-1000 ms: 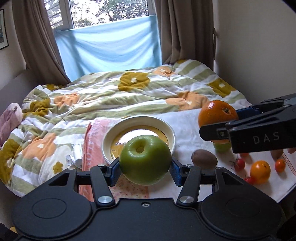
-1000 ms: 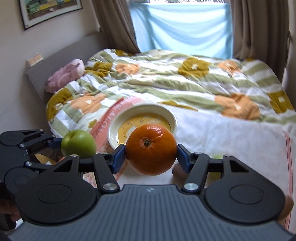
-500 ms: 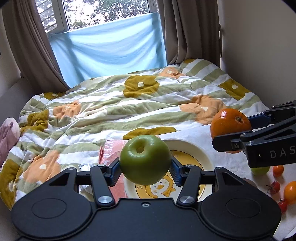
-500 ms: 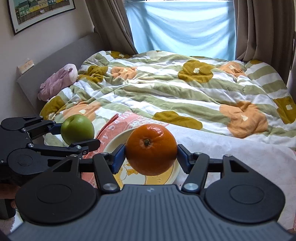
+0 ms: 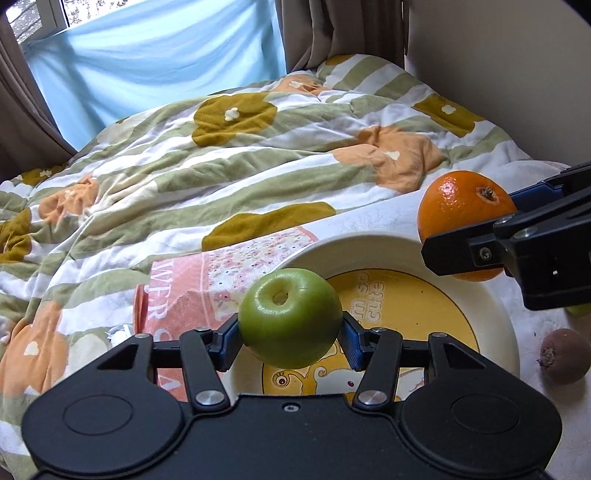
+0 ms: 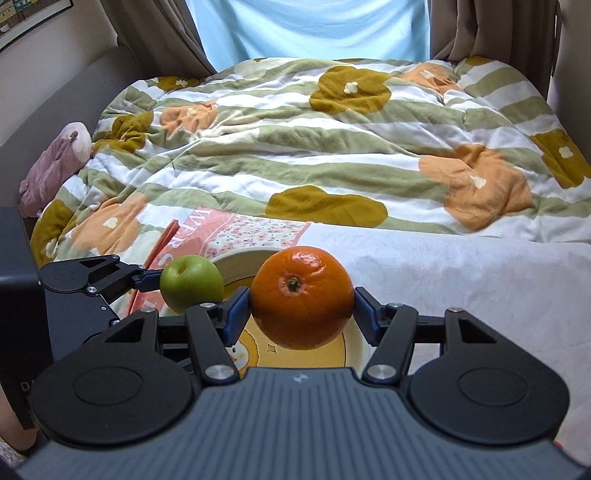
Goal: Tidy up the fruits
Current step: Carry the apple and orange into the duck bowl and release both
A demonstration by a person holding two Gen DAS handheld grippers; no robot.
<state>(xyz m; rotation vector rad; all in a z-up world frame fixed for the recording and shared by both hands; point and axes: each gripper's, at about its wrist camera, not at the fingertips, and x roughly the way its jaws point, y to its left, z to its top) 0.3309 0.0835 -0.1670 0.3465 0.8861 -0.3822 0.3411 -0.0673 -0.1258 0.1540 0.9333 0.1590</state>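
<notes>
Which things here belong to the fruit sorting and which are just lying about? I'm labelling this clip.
Job:
apple, in left gripper
orange, in right gripper
plate
kiwi

Lying about:
quilt
pink plush
curtains
picture

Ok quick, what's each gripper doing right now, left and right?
Left gripper: closed on the green apple, held above the plate.
Right gripper: closed on the orange, also above the plate.
</notes>
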